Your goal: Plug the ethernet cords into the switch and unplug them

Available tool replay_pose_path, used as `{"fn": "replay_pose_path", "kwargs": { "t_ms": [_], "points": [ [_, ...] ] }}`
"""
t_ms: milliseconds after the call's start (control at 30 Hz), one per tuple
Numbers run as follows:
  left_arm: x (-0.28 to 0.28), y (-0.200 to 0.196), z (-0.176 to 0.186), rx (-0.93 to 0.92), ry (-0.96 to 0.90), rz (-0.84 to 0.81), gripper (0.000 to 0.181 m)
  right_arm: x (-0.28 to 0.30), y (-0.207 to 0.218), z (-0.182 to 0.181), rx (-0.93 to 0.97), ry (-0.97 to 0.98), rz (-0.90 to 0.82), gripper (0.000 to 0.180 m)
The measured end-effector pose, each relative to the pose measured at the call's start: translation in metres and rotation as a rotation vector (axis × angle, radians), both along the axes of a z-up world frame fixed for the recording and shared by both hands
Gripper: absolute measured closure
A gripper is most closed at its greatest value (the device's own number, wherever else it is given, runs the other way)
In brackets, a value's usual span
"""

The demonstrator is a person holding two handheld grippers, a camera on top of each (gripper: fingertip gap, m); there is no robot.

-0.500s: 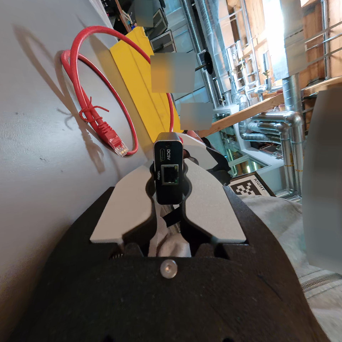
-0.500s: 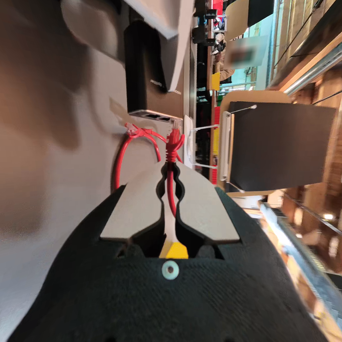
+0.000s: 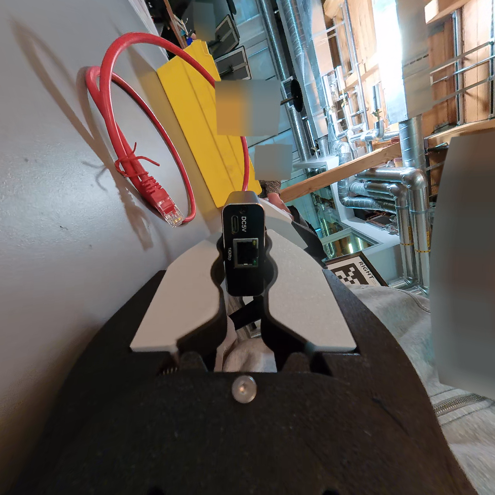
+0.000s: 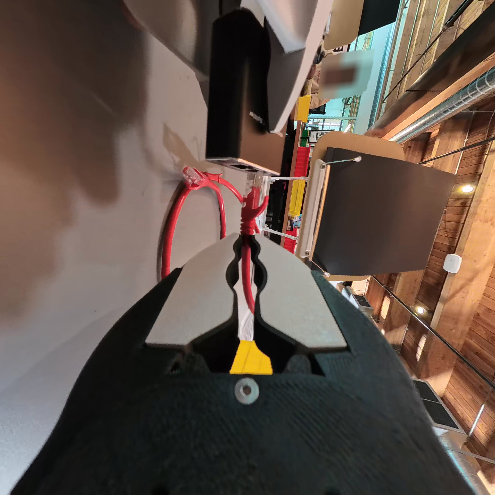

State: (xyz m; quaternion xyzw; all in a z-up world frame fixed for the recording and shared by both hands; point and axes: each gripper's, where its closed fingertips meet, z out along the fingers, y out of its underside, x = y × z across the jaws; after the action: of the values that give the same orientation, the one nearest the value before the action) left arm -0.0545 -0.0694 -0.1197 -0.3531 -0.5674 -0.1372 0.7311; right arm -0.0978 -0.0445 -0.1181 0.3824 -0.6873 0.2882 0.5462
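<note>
Behind switch [image 3: 244, 247], cord [image 3: 139, 128] (far plug hidden)

Right wrist view: the switch [image 4: 235, 107] is motion-blurred, its upper end hidden between the left gripper's fingers [image 4: 284, 34], and its ports are too indistinct to count. The plug [image 4: 253, 184] tip's seating cannot be determined.

Yellow box [image 3: 203, 128] at upper centre on grey bench [image 3: 40, 214]; silver pipes [image 3: 388, 187] at right. Black panel [image 4: 380, 211] at right, wooden wall [image 4: 468, 267] behind.
</note>
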Motion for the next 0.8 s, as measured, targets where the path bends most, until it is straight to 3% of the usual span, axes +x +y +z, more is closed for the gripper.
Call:
{"fn": "replay_pose_path", "kwargs": {
  "t_ms": [200,433,567,800],
  "points": [
    [0.0,-0.002,-0.001,0.015,-0.011,0.009,0.156,0.005,0.0,0.003,-0.024,-0.025,0.012,0.174],
    [0.001,0.007,-0.004,-0.023,-0.024,-0.043,0.156,0.021,-0.003,0.004,-0.093,-0.272,0.085,0.175],
    [0.002,0.006,-0.002,0.005,-0.014,-0.051,0.156,0.024,-0.003,0.007,-0.103,-0.26,0.121,0.174],
    [0.012,0.009,0.01,0.224,-0.022,-0.197,0.156,0.029,0.003,0.012,-0.117,-0.229,0.291,0.174]
  ]
}}
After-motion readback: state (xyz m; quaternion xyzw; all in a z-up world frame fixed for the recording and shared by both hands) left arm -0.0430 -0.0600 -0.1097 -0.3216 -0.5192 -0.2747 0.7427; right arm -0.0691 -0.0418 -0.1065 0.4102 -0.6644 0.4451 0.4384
